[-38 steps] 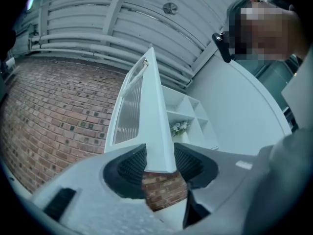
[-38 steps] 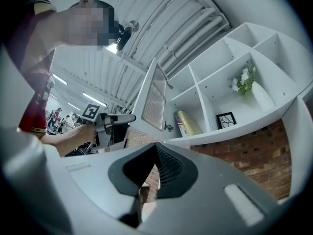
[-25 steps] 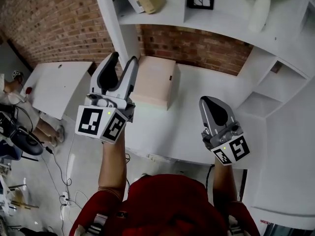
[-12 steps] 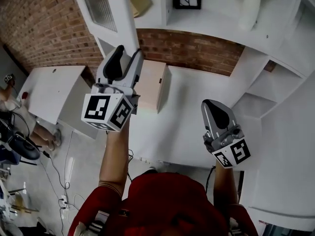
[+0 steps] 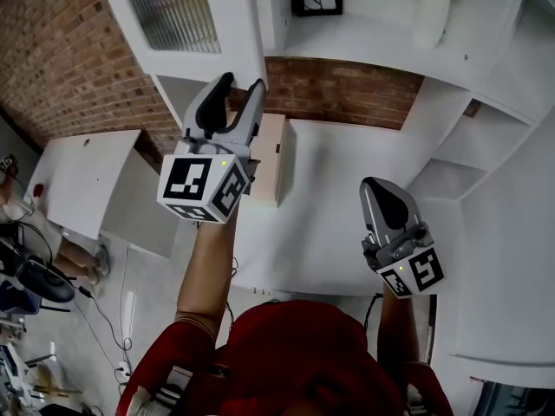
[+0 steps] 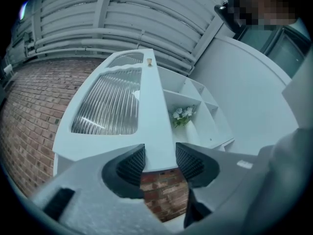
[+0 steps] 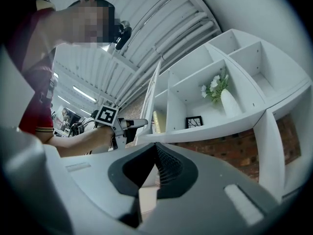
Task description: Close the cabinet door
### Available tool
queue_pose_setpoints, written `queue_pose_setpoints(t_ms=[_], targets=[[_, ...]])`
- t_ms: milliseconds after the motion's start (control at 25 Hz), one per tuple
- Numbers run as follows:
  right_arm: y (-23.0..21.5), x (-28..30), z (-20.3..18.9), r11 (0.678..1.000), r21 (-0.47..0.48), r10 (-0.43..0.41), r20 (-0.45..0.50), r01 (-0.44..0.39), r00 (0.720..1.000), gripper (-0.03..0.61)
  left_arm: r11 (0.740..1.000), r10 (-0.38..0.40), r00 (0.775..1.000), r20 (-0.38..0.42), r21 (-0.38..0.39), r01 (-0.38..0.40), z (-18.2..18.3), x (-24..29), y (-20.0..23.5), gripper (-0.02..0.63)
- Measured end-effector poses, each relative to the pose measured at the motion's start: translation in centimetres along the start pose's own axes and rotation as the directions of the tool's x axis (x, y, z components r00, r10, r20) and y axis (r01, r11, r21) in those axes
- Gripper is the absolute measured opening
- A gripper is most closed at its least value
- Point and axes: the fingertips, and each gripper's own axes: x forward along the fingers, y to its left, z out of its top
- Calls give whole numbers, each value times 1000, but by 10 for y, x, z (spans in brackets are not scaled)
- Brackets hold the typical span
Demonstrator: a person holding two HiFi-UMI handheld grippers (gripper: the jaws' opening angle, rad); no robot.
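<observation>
At the left, before the brick wall [image 5: 61, 42], we saw the cabinet door [image 5: 232, 24] swung out from the white shelf unit [image 5: 364, 42]. Its long axis was upright, its ribbed glass pane [image 5: 173, 7] faced the wall, and its free edge pointed toward us. Our left gripper [image 5: 240, 83] was at the door's lower corner, jaws wide but closing, with the door's white frame between them; we could not tell if they pressed on it. Further right, our right gripper [image 5: 378, 187] hung well apart from the door, its jaws pressed together on nothing.
</observation>
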Motion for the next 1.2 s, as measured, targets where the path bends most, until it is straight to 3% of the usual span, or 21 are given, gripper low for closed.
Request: queue_pose_setpoints(t_ms=[560, 760, 1200], targets=[[-5, 7, -12, 999, 2, -48, -15, 48, 999, 14, 999, -35, 999, -30, 18, 36, -14, 31, 6, 155], [-10, 9, -19, 998, 11, -55, -26, 55, 998, 14, 1000, -21, 1000, -15, 18, 22, -18, 40, 13, 109], [-19, 11, -28, 998, 28, -59, -46, 60, 997, 14, 1000, 8, 1000, -14, 27, -7, -24, 59, 24, 71]])
